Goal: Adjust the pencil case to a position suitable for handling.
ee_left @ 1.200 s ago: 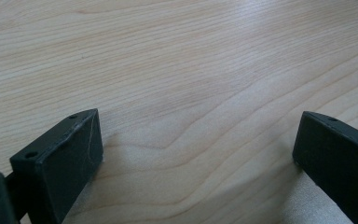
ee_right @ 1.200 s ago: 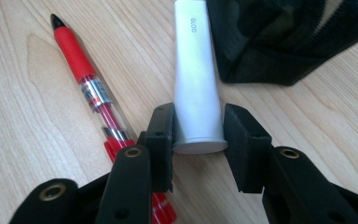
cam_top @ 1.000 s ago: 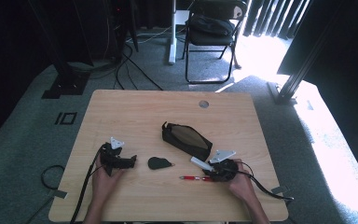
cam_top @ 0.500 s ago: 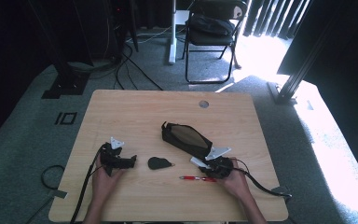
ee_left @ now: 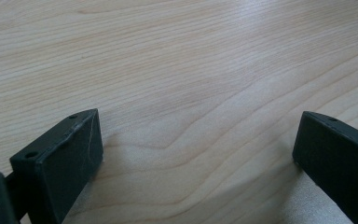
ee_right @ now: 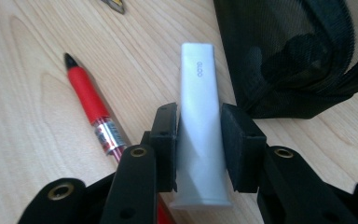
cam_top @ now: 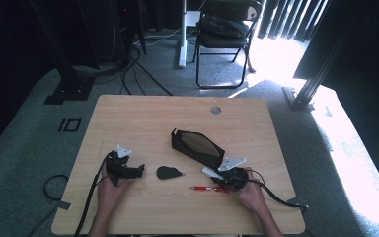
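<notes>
Two grippers: on the worktop point(cam_top: 143, 113)
Right gripper point(ee_right: 198, 140): jaws just closed onto white eraser point(ee_right: 199, 126), lower centre, beside red pen point(ee_right: 91, 105) and black pouch point(ee_right: 289, 56)
Left gripper point(ee_left: 196, 154): jaws wide, nothing between

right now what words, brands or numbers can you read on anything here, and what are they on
Small raised lettering near the far end of the white stick held in the right claw: too blurred to read for certain.
Clear band with print on the red pen: too small to read.
Black mesh pouch: no text visible.
Small dark piece on the table: no text visible.
</notes>
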Demonstrator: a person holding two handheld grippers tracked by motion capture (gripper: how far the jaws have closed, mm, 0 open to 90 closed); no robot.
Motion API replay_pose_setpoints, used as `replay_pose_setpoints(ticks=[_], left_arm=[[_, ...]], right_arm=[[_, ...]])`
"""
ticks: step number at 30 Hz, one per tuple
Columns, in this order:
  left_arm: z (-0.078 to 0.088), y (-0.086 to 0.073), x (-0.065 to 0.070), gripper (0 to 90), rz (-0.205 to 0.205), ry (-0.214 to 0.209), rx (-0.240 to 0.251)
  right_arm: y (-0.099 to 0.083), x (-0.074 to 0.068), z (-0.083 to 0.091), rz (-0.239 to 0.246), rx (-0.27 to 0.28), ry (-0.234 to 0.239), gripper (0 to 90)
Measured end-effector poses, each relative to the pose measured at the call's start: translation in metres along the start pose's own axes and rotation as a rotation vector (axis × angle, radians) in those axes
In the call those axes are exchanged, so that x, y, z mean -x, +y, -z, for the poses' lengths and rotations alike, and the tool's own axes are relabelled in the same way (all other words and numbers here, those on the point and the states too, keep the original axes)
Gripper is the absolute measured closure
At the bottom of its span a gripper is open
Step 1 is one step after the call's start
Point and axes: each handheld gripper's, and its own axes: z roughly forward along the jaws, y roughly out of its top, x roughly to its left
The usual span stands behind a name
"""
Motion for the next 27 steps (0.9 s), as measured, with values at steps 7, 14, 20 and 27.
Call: replay_pose_setpoints(ticks=[7,14,20,27], left_arm=[[0.000,0.000,0.000,1.9,0.000,0.000,0.000],[0.000,0.000,0.000,1.9,0.000,0.000,0.000],[0.000,0.000,0.000,1.9,0.000,0.000,0.001],[0.000,0.000,0.000,1.9,0.000,0.000,0.000]], right_arm=[[0.002,0.000,0.004,0.008,0.001,-0.002,67.5],[-0.002,0.002,-0.003,0.010,-0.032,0.009,67.3],[-0.006,0.007,0.002,0.023,-0.053,0.021,67.0],[-0.007,0.008,0.002,-0.002,-0.018,0.023,58.0]])
